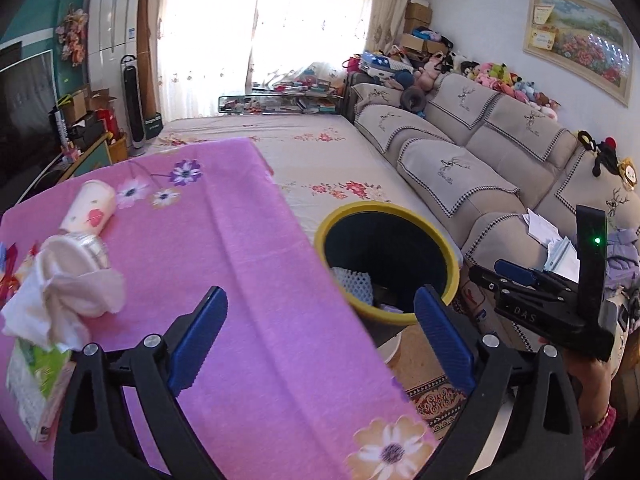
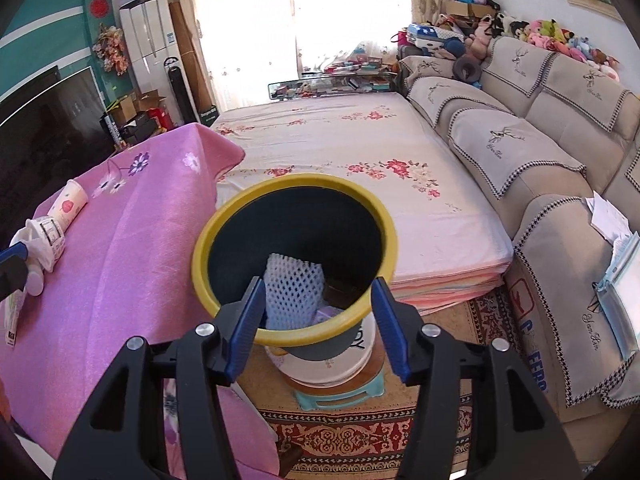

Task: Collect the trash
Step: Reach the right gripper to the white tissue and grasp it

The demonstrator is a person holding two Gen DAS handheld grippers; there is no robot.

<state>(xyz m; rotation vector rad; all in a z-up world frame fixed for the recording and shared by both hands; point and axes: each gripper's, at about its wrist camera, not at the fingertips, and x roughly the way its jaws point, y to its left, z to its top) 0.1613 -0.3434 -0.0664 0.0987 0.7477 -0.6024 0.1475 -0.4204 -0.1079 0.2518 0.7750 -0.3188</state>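
A yellow-rimmed dark trash bin [image 1: 436, 240] [image 2: 390, 224] stands beside the pink-clothed table [image 1: 248, 264] [image 2: 132, 248]. A white foam net [image 2: 294, 290] [image 1: 354, 280] lies inside the bin. On the table's left lie a paper cup [image 1: 90, 208] [image 2: 69, 203], a second cup on its side [image 1: 76, 254], crumpled white tissue [image 1: 60, 304] and a green-white carton [image 1: 28, 384]. My left gripper [image 1: 320, 340] is open and empty over the table's edge. My right gripper [image 2: 318, 320] is open and empty above the bin's near rim; it also shows in the left wrist view [image 1: 516, 276].
A floral-sheeted mattress [image 2: 360, 152] lies behind the bin. A beige sofa [image 2: 560, 152] runs along the right, with papers [image 2: 612, 224] on it. The bin sits on stacked stools [image 2: 340, 376] over a patterned rug [image 2: 360, 432]. A TV [image 2: 40, 136] stands at left.
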